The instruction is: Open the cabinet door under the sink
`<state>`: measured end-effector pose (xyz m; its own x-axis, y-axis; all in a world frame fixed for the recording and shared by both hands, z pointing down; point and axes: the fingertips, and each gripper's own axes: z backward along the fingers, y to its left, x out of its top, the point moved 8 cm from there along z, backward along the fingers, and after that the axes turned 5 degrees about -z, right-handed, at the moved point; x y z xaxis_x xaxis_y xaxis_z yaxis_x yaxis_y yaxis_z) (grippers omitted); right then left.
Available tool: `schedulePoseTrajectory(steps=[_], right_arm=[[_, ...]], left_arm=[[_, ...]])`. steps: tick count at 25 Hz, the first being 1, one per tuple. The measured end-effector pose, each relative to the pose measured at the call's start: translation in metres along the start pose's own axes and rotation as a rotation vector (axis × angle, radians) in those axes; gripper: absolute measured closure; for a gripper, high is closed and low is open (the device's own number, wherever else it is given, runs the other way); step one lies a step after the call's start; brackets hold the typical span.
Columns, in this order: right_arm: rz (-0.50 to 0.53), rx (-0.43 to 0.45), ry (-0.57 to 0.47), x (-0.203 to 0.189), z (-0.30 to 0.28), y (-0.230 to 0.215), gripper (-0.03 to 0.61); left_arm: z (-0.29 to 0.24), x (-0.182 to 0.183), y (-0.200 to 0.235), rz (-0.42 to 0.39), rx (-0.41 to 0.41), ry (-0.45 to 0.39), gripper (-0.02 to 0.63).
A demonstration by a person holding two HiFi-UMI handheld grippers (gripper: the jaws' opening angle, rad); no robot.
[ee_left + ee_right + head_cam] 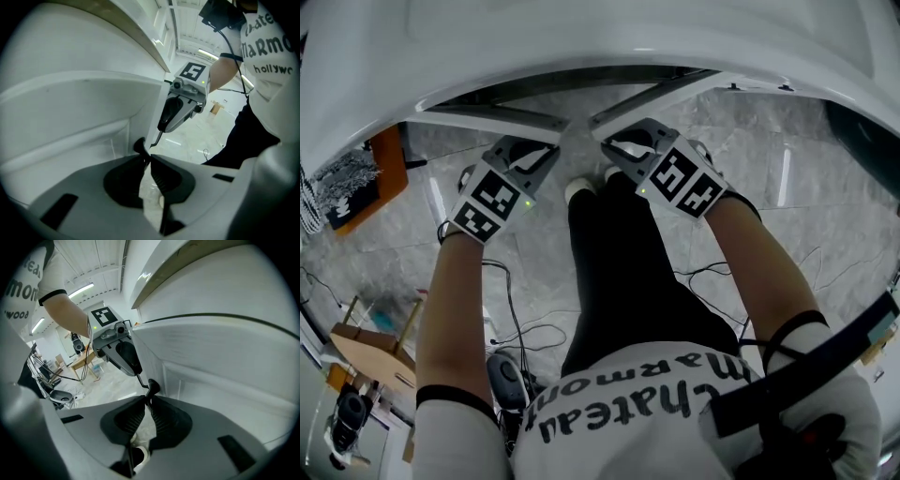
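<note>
So the cabinet under the sink is a two-door job. In the head view the left door (487, 116) and the right door (661, 92) sit up at 12 o'clock, tucked right under the white sink rim (581, 37). You see them from above, along their top edges. Their inner edges meet in a shallow V that points back toward the person, and there's a dark gap behind them, so both doors look pulled out a little way.

Each door has a small black knob near that inner edge. The left gripper (146, 158) has its jaws pinched tight on the left knob (139, 146), which sits at 12 o'clock from its tips in the left gripper view. The white door face fills the 9 o'clock side there. The right gripper (149, 399) is the mirror image, with its jaws squeezed onto the right knob (153, 386) and the door face off at 3 o'clock. Each gripper view also catches the other gripper just beside it, tips close together.

Back in the head view, the left marker cube (492, 204) and the right marker cube (686, 183) sit at roughly 9 and 3 o'clock from the person's white shoe toes (579, 190). The bare forearms run back toward 6 o'clock. Underneath is a grey marbled floor (769, 159), with black cables (520, 328) around 7 o'clock and a wooden table (370, 347) out at 8 o'clock by the frame edge.
</note>
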<state>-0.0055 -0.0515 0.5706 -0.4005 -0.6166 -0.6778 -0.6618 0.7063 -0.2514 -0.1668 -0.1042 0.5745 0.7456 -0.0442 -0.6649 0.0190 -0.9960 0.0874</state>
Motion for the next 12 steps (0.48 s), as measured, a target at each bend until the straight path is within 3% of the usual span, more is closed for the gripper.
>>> schedulePoseTrajectory(steps=[12], right_arm=[[0.032, 0.003, 0.058, -0.011, 0.007, 0.012, 0.538]], left_arm=[[0.006, -0.010, -0.012, -0.015, -0.011, 0.031, 0.586]])
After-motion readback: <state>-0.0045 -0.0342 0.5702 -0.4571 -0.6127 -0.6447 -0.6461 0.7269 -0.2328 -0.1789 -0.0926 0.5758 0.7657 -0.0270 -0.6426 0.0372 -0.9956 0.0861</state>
